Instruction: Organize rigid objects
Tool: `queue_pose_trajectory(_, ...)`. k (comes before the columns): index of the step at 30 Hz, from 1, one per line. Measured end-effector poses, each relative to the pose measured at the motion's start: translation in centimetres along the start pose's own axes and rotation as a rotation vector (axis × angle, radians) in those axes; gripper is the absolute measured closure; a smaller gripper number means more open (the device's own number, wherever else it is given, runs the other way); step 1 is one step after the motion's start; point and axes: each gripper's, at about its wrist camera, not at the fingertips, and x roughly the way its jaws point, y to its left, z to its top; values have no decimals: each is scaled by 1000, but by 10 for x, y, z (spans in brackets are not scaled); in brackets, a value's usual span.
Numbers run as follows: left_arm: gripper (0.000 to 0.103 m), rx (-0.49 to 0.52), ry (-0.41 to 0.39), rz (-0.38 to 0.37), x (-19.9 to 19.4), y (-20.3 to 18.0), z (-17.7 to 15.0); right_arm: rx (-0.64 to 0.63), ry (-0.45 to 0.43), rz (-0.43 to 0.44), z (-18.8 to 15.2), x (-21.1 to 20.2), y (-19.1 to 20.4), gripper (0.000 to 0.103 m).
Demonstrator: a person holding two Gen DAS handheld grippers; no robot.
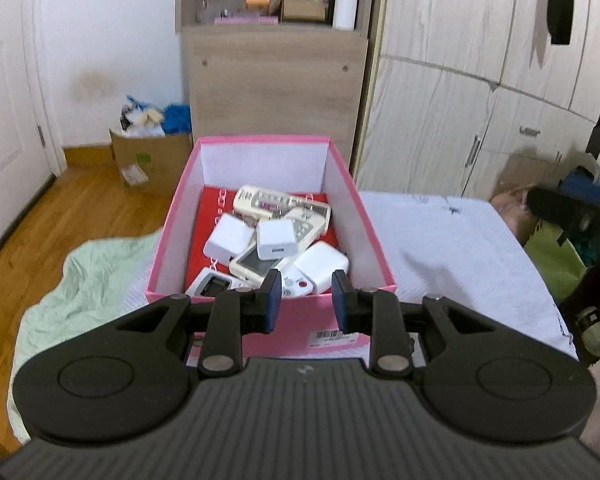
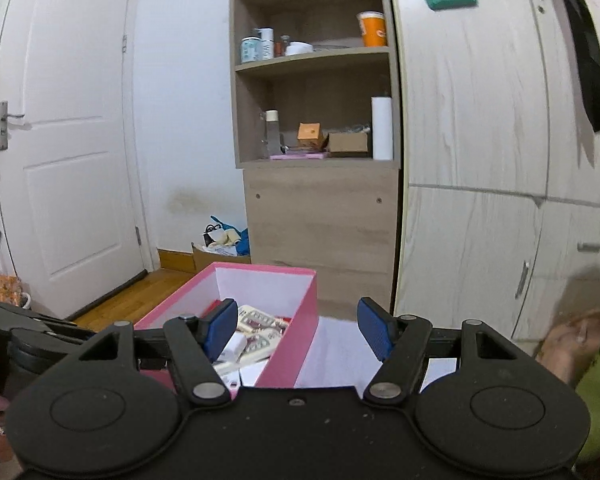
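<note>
On the bed's white quilted cover point(image 1: 460, 240) stands an open pink cardboard box point(image 1: 168, 248) with a red lining. It holds a loose heap of rigid things: white cube-shaped plastic chargers point(image 1: 229, 240), cream remote controls point(image 1: 260, 202) and a small white device with a grey screen point(image 1: 256, 262).

These look light, stiff and smooth-sided, so the pads could slip on the glossy shells. A charger is best taken across two flat opposite faces, a remote across its narrow width near the middle.

The left tool point(image 1: 307, 300) hangs at the box's near wall, jaws narrowly apart and empty. The right tool point(image 2: 298, 330) stands wide and empty, above the box's right wall.
</note>
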Motion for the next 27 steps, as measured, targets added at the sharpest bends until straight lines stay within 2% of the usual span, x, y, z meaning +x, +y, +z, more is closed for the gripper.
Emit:
queue_pose_trajectory(3,71,22,-38,41,-3,-6,-12,39,28,-9,-18,0,-5,30)
queue_pose_trajectory(5,69,23,-36,55,1,-7,-18,23,49,-39,-30,1,-5,30)
queue_pose_trajectory(9,62,-12,-24,56,10,-4,-28,-17,74,-79,-37,7,-3,30)
queue_pose_trajectory(11,59,16,-43,77,7,-9,-32,-25,66,-94,-36,8,-5,30)
queue_pose_trajectory(12,53,22,-50,74,5,-12,-35,-21,59,-95,-35,7,-6,28)
queue_pose_trajectory(13,51,21,-47,66,4,-14,-36,-15,52,-90,-36,5,-7,27)
queue_pose_trajectory(18,47,29,-53,45,-1,-22,-44,7,10,-69,-41,-7,-6,15)
queue_pose_trajectory(22,43,37,-47,34,-2,-25,-50,-26,13,-135,-47,-10,0,10)
queue_pose_trajectory(24,37,44,-47,37,-1,-25,-51,-39,4,-154,-48,-11,0,2)
queue_pose_trajectory(27,35,45,-52,58,0,-23,-52,-29,-5,-174,-48,-12,-3,0)
